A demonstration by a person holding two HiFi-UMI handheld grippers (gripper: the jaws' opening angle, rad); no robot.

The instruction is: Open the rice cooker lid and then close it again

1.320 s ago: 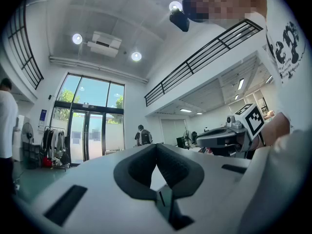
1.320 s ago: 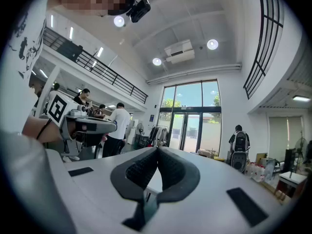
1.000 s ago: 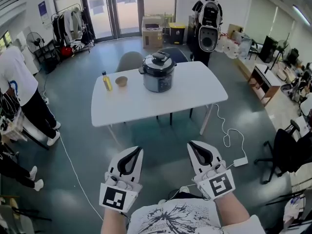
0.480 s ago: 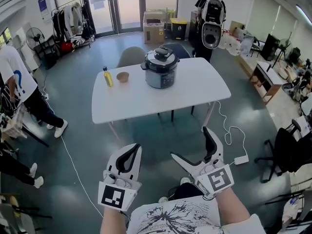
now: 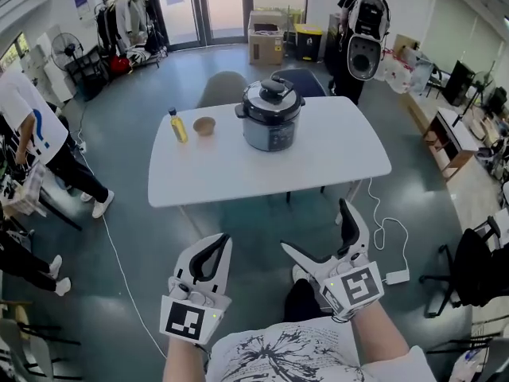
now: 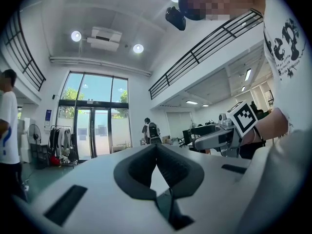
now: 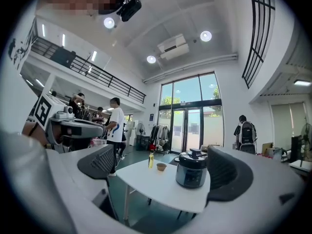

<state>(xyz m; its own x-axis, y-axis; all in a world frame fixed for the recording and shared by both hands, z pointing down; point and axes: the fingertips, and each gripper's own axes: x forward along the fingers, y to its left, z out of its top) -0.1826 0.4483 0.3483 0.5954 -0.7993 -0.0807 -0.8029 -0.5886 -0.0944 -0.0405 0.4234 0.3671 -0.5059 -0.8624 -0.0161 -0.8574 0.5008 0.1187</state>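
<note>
The rice cooker (image 5: 271, 116), silver with a dark lid and top handle, stands with its lid down on the white table (image 5: 238, 173), well ahead of both grippers. It also shows in the right gripper view as the cooker (image 7: 191, 168). My left gripper (image 5: 219, 243) hangs low at the near left with its jaws together, empty; its pads meet in the left gripper (image 6: 156, 149) view. My right gripper (image 5: 316, 228) at the near right has its jaws opening wide, and nothing lies between them. The right gripper (image 7: 163, 168) frames the distant table.
A yellow bottle (image 5: 177, 126) and a small brown bowl (image 5: 204, 126) sit left of the cooker. A grey chair (image 5: 223, 88) stands behind the table. A white cable (image 5: 382, 229) trails on the floor at right. One person with a backpack (image 5: 362, 34) stands beyond, another person (image 5: 32, 134) at left.
The right gripper's jaws went from together to wide apart. Both grippers and the view moved toward the table. The person at left stepped further in.
</note>
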